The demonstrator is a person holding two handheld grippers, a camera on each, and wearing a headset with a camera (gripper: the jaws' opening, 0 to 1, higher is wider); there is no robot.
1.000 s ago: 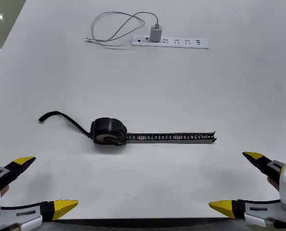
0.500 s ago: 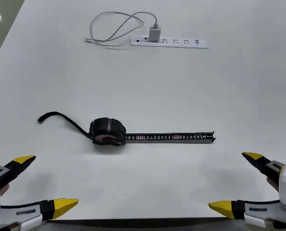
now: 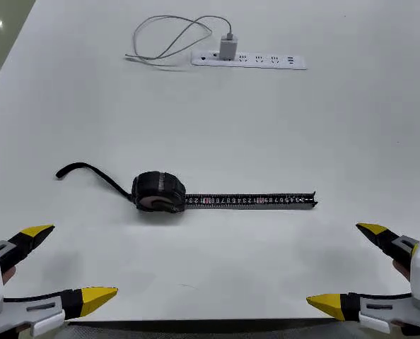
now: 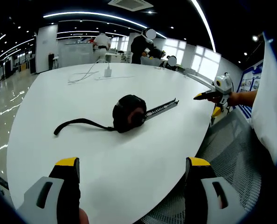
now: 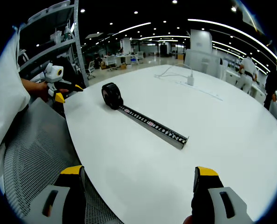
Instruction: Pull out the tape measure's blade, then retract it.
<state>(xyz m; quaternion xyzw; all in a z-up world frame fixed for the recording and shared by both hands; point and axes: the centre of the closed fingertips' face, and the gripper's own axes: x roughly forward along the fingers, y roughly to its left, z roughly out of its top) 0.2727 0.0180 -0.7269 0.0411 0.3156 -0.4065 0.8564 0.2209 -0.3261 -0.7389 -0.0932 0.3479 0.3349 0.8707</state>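
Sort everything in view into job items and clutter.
For the job: tape measure, its pulled-out blade, left tool, right tool.
Just lying about: power strip, charger plugged into it, white cable.

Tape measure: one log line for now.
tape measure: on table, blade out | left gripper: open, empty | right gripper: open, empty | retraction: not done
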